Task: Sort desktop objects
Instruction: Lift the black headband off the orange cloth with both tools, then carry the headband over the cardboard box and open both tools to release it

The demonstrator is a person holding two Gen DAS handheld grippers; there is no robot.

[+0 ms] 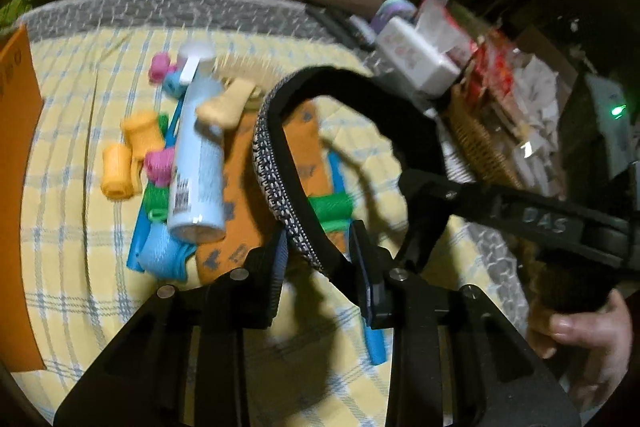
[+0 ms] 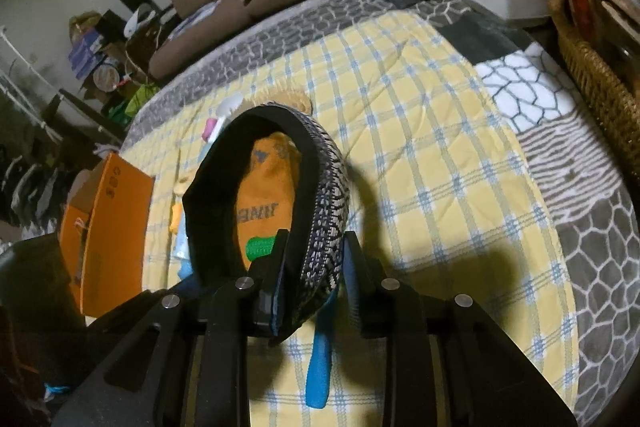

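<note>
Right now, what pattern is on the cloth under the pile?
The cloth is yellow plaid with pale blue and white lines; the right wrist view shows it best.

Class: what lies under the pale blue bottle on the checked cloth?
The pale blue bottle rests on blue strips, an orange cloth and coloured rolls; whatever lies directly beneath it is hidden.

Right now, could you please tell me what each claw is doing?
Left claw: closed on one end of the headband.
Right claw: gripping the headband's other end.

Dim indoor light casts hard shadows on the checked cloth [image 2: 420, 155] — left view blurred, perhaps motion; fisheye-bent edges.
</note>
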